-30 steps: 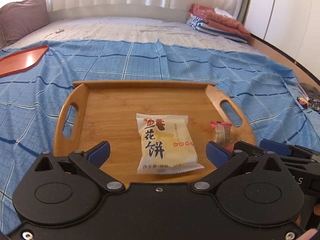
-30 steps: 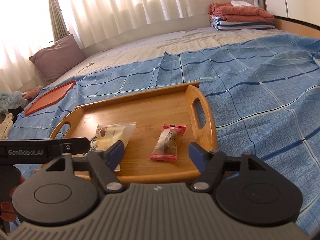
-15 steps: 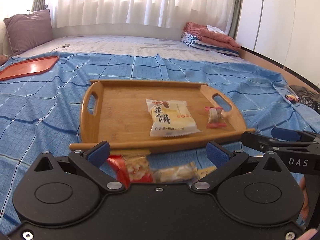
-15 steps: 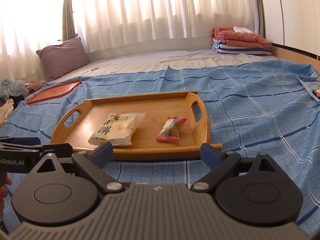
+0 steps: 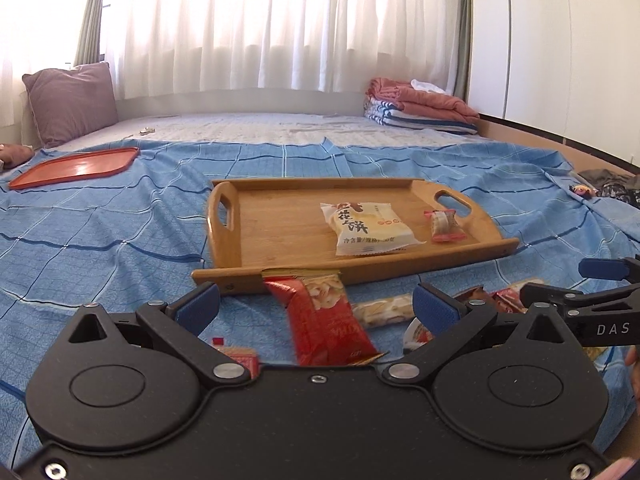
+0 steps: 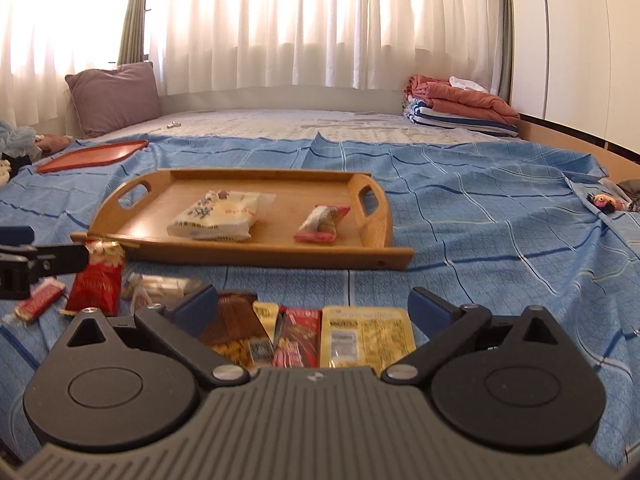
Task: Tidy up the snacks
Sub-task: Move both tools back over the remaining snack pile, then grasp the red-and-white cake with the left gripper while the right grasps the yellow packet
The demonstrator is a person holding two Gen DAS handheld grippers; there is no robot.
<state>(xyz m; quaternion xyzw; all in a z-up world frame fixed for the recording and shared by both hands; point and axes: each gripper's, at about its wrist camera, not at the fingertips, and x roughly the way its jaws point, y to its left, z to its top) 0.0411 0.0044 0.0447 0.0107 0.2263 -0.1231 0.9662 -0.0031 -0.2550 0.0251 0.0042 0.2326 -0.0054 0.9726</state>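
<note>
Right gripper [image 6: 312, 308]: jaws opening, already wide apart, nothing between the blue pads; it hangs above the snacks, tilted down toward the bed.
Under the right gripper: three packets side by side on the blue checked bedspread [image 6: 500, 236], a brown packet [image 6: 236, 328], a red packet [image 6: 298, 336] and a yellow packet [image 6: 366, 334], each with its long axis running from 6 toward 12 o'clock, away from the camera.
Left gripper [image 5: 316, 304]: jaws spread wide, gripping nothing, hanging over a second cluster of snacks.
Red peanut packet [image 5: 320, 316]: lies between the left gripper's pads without touching them; long axis from about 5 to 11 o'clock, far end touching the tray's near rim.
Pale bar [image 5: 384, 310]: just to the right of the red peanut packet, long axis crosswise, 9 to 3 o'clock.
Small red packet [image 5: 236, 356]: at 7 o'clock of the red peanut packet, partly hidden by the gripper body.
Wooden tray [image 5: 272, 240]: at 12 o'clock beyond both grippers, long axis crosswise, handles at the left and right ends.
On the tray: a white pastry packet [image 5: 366, 228] near the middle, lettering reading toward the camera, and a small pink-wrapped sweet [image 5: 444, 224] to its right, apart from it, long axis front to back.
Farther out: a red tray [image 5: 76, 166] at 10 o'clock, a mauve pillow [image 5: 70, 102] behind it, folded blankets [image 5: 420, 106] at 1 o'clock.
</note>
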